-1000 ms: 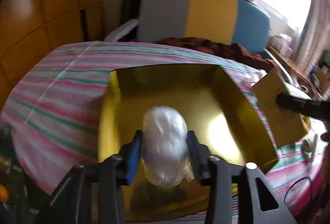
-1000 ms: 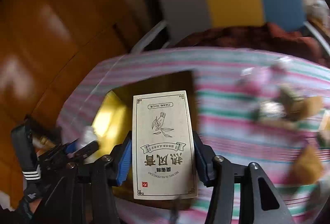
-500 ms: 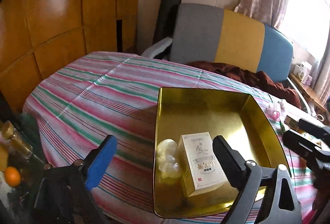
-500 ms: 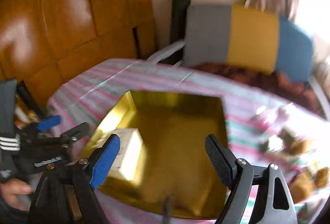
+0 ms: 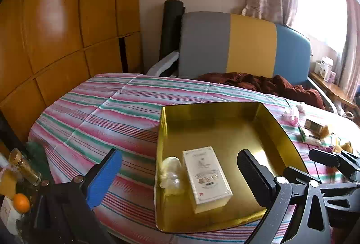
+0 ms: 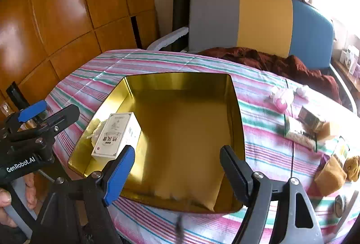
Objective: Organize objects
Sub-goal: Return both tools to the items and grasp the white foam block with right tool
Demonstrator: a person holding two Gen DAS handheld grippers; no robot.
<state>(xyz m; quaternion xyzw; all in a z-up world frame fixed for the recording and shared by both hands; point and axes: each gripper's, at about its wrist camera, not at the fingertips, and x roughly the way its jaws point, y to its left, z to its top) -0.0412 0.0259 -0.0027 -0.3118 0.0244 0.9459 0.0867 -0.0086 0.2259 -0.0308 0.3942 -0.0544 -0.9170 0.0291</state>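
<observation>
A gold tray [image 5: 227, 113] [image 6: 236, 109] sits on the striped tablecloth. Inside it, at its near left corner, lie a white printed box [image 5: 206, 175] [image 6: 114, 136] and a clear plastic-wrapped bundle [image 5: 171, 174] [image 6: 95, 131] side by side. My left gripper [image 5: 180, 167] is open and empty, held back above the tray's near edge. My right gripper [image 6: 177, 158] is open and empty, above the tray's near edge; it also shows at the right in the left wrist view [image 5: 333, 160]. The left gripper shows at the left in the right wrist view [image 6: 47, 113].
Several small items lie on the cloth right of the tray: a pink and white toy [image 6: 283, 95], a small dark box [image 6: 311, 119], brown plush pieces [image 6: 333, 174]. A striped sofa [image 5: 243, 46] stands behind. Bottles and an orange [image 5: 21, 202] sit at the left edge.
Both grippers opened and let go: the bundle and the box now lie in the tray. Both grippers have pulled back and up from the tray.
</observation>
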